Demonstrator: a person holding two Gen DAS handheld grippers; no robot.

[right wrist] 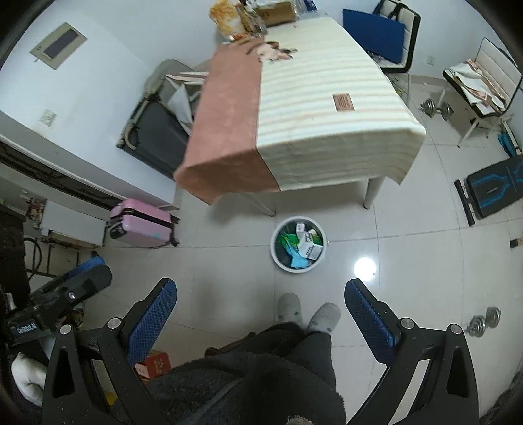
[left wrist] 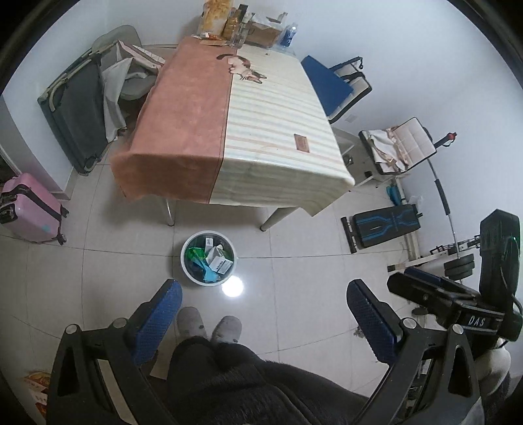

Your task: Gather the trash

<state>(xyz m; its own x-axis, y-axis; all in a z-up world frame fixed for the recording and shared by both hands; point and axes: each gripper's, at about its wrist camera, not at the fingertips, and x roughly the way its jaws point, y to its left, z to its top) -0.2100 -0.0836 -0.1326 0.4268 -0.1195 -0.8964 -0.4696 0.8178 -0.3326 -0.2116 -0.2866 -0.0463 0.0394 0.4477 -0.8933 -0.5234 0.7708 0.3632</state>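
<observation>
Trash (left wrist: 212, 258) sits in a round white bin (left wrist: 185, 258) on the tiled floor, just in front of the near edge of the bench (left wrist: 261, 130). In the left wrist view, cartons and green and blue wrappers fill the bin nearly to the rim. The bench's cloth looks bare on its near part; boxes, packets and bottles (left wrist: 242, 26) crowd its far end against the wall, too small to sort into trash or not. The left claw (left wrist: 264, 314) hangs high over the floor, spread wide, with nothing between its blue pads and nothing touching them. Slippers (left wrist: 209, 323) show below it, near the bin.

In the right wrist view the bin (right wrist: 322, 258) lies a little right of centre, with the same cartons and wrappers (right wrist: 304, 248) inside. The right claw (right wrist: 261, 310) is also wide apart and empty, clear of everything. A red box (right wrist: 157, 364) lies on the floor by the left pad; whether it is trash I cannot tell.

By my judgement the collecting is at or close to its end, or paused between items. A next move would call for finding any loose piece, perhaps at the bench's far end, lowering an open claw over it and carrying it to the bin.
</observation>
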